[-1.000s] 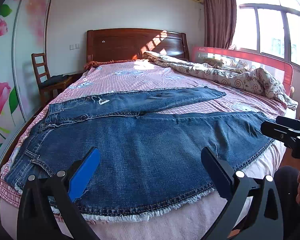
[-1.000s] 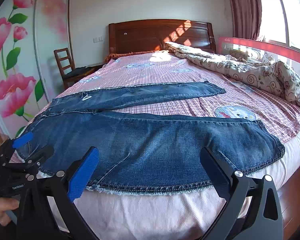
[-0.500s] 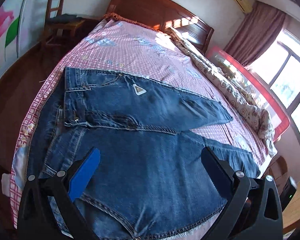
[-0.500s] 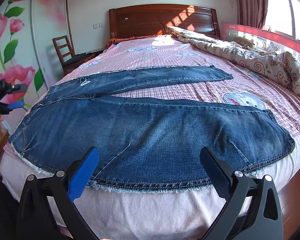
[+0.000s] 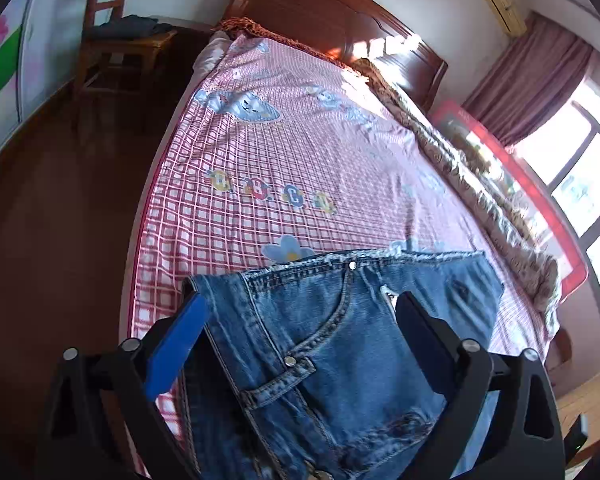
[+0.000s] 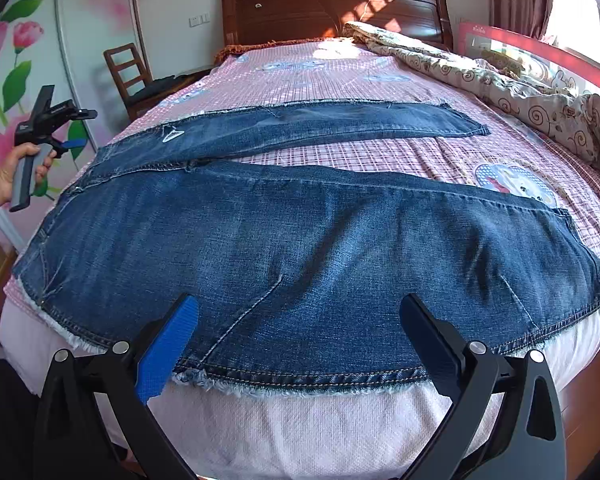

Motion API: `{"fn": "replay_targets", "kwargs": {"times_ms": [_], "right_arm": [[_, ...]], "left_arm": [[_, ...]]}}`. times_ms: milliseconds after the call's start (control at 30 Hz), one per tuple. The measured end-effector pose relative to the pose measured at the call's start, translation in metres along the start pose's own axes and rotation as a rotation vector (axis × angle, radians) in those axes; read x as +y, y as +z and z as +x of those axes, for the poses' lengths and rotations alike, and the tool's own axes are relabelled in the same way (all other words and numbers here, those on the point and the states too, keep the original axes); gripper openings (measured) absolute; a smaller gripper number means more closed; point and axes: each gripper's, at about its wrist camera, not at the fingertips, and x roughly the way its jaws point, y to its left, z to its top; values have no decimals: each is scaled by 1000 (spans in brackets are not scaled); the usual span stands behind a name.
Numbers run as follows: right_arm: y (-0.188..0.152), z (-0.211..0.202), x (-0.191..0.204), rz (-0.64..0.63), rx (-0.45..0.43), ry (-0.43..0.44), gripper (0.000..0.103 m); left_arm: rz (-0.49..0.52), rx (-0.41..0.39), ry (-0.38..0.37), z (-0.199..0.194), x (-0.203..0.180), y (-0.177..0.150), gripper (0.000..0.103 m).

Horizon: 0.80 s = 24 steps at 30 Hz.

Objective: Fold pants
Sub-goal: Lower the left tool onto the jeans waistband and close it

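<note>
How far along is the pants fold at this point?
Done: the jeans lie spread flat across the bed, legs apart; no fold is visible yet. In hand: the left claw sits over the waistband end, jaws closing, pads not yet pressing denim; the right claw hovers open near the frayed edge. Left: grasping and every fold.

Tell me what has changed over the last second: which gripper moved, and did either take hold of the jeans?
The left gripper swung from the hem side along the bed to the waistband end of the jeans; its jaws are closing, with denim between them but not yet pinched. The right gripper edged slightly closer to the frayed lower hem and is open, holding nothing. The jeans lie spread on the bed as before.
</note>
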Motion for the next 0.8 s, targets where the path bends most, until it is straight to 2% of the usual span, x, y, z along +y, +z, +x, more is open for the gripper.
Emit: {"fn": "replay_targets", "kwargs": {"times_ms": [33, 67, 133, 267, 367, 467, 500, 533, 600, 700, 800], "right_arm": [[1, 3, 2, 0, 10, 3, 100], [3, 6, 4, 2, 21, 8, 100], [6, 11, 8, 6, 38, 19, 100], [12, 19, 18, -10, 53, 38, 100], [13, 25, 24, -15, 66, 55, 100], [13, 29, 29, -15, 78, 62, 100], [12, 30, 30, -16, 83, 61, 100], [12, 31, 30, -15, 88, 61, 100], [10, 34, 30, -9, 95, 66, 100], [8, 34, 30, -1, 100, 68, 100], [7, 32, 28, 3, 91, 70, 100]], "left_arm": [[34, 20, 6, 8, 4, 4, 81], [70, 44, 25, 17, 4, 6, 79], [105, 68, 65, 27, 14, 5, 79], [56, 28, 92, 32, 39, 10, 83], [47, 38, 90, 38, 51, 8, 84], [74, 55, 56, 44, 47, 3, 82], [75, 59, 27, 43, 46, 1, 80], [78, 67, 4, 44, 44, -1, 72], [104, 72, 26, 44, 40, -3, 70], [61, 73, 5, 42, 46, -4, 66], [19, 71, 10, 39, 51, -6, 54]]}}
